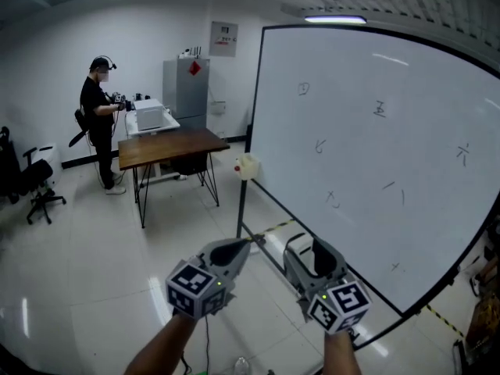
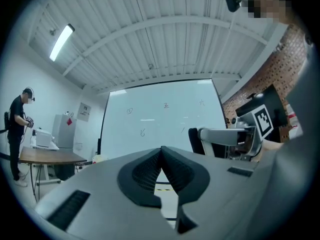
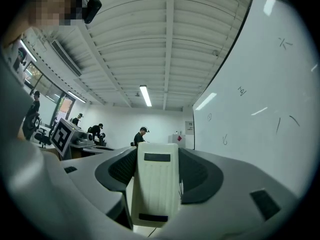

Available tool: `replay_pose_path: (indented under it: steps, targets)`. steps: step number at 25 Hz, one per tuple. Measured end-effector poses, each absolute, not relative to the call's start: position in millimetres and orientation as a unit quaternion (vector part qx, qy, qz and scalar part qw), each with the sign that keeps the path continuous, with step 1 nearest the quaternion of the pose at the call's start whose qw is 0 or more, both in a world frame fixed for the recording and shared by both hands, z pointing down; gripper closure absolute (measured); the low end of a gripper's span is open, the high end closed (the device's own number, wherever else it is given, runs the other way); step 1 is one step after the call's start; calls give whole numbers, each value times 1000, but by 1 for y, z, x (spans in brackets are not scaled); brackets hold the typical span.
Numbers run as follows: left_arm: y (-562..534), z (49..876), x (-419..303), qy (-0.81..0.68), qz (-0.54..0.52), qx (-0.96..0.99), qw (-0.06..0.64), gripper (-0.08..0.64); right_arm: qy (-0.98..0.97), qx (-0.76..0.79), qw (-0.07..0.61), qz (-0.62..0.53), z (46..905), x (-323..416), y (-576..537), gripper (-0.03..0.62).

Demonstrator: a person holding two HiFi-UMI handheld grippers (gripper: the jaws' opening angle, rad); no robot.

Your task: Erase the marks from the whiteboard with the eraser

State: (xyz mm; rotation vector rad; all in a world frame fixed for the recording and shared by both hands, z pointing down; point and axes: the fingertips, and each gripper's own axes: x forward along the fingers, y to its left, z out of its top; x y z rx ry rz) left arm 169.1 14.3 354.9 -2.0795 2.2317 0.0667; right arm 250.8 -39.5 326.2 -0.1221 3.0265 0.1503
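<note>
The eraser (image 3: 152, 194) is clamped upright in the right tongs (image 3: 157, 160), low and near, well short of the whiteboard (image 1: 422, 147) on the right. Its marks (image 1: 380, 109) are all unwiped. The left tongs (image 2: 161, 158) are pressed together, empty. Pressed on at a tilt, the eraser may twist in the grip and skip marks.

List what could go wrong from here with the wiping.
1. The faint dark marks lie scattered across the large white whiteboard; the one near its right edge could get missed.
2. The right gripper is shut on the cream rectangular eraser, held only between two fingers; pressing on the board might tilt it.
3. The left gripper is shut and empty, not bracing the board, which seems to stand on a dark floor frame and may shift.
</note>
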Motion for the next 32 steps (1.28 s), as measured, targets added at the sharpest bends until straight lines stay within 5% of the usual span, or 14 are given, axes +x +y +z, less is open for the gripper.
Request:
replay_pose_path:
  steps: [16,32]
  targets:
    - [-122,320,14,746,33,-662,64,560,995,4,83,63,290,80,-172,333]
    - [-203,310,-207,660,39,-747,71,560,987,-113,79,82,283,-133,-236,333]
